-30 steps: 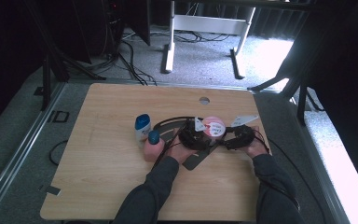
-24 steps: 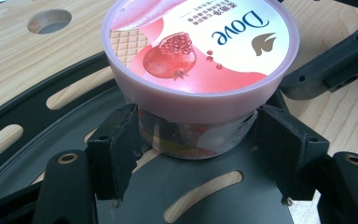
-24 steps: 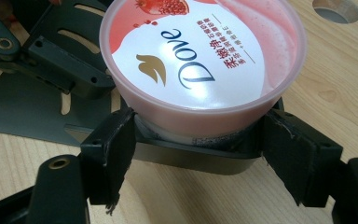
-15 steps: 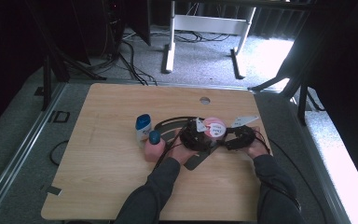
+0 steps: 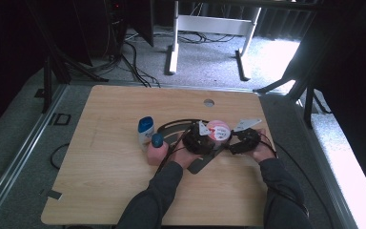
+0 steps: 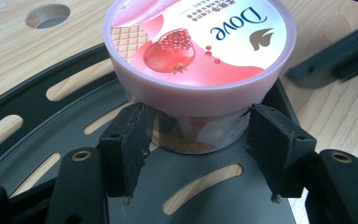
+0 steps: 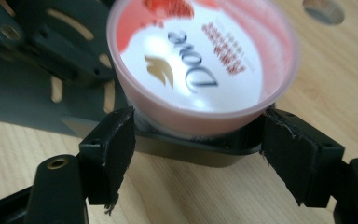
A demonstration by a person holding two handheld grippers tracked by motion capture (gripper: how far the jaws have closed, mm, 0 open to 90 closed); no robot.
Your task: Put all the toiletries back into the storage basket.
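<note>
- A white bottle with a blue cap (image 5: 145, 131) stands upright well off to the outer side of the left gripper, with a pink bottle with a dark blue cap (image 5: 156, 149) just beside it, close against the person's left hand (image 5: 180, 155).
- The left gripper (image 5: 199, 139) has its 2 jaws set one on each side of the pink Dove tub (image 6: 199, 52), under the overhanging lid rim. Its jaws have just been closing, with the tub between them.
- In the left gripper view the left pad (image 6: 129, 140) looks to be touching the tub's clear wall, while a thin gap seems to remain at the right pad (image 6: 274, 140); the lid shades that spot, so I cannot tell whether the grip is firm.
- The tub stands upright on a dark slotted tray (image 6: 51, 135), straight ahead of the left gripper's jaws and centred between them.
- In the high view the tub (image 5: 218, 130) sits between the 2 grippers, just beside each.
- The right gripper (image 5: 242, 141) faces the tub from the other side. In the right gripper view its jaws stand wide, wider than the lid (image 7: 200, 60), and both pads (image 7: 114, 140) are clear of it.
- There the tub stands just ahead of the jaw tips, at the edge of the tray (image 7: 23, 88), which lies on the wooden table (image 7: 177, 196).
</note>
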